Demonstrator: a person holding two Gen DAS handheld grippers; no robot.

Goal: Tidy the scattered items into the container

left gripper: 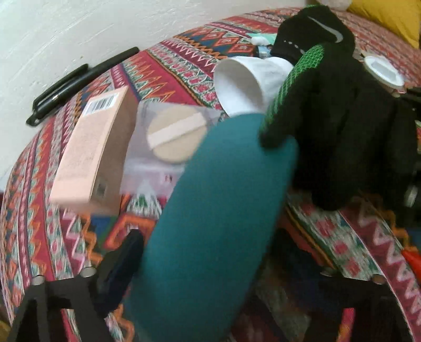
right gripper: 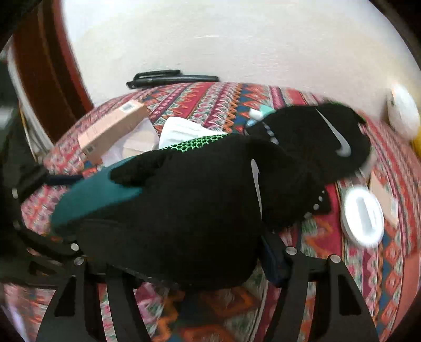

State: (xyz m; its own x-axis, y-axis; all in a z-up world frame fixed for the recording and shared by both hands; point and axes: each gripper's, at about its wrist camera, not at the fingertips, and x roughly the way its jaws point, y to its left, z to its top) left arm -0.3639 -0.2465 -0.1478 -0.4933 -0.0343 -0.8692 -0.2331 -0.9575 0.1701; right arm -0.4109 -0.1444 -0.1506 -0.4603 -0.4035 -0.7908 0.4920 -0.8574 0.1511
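Note:
A long teal soft case (left gripper: pixel 218 226) rises from the bottom of the left wrist view, and my left gripper (left gripper: pixel 208 263) is shut on it. A pair of black gloves (left gripper: pixel 342 131) with green mesh and a grey swoosh lies against the case's far end. In the right wrist view the black gloves (right gripper: pixel 200 200) fill the middle, with my right gripper (right gripper: pixel 184 263) shut on the bundle. The teal case (right gripper: pixel 94 194) pokes out to their left. Everything sits over a patterned bedspread (left gripper: pixel 34 200). Fast motion blurs both views.
A pink box (left gripper: pixel 92 150), a powder puff (left gripper: pixel 173 134) in clear wrap and a white paper cup (left gripper: pixel 242 84) lie beyond the case. Black pens (left gripper: pixel 79 79) rest by the white wall. A white round lid (right gripper: pixel 363 218) sits right of the gloves. A yellow cushion (left gripper: pixel 389 18) lies far right.

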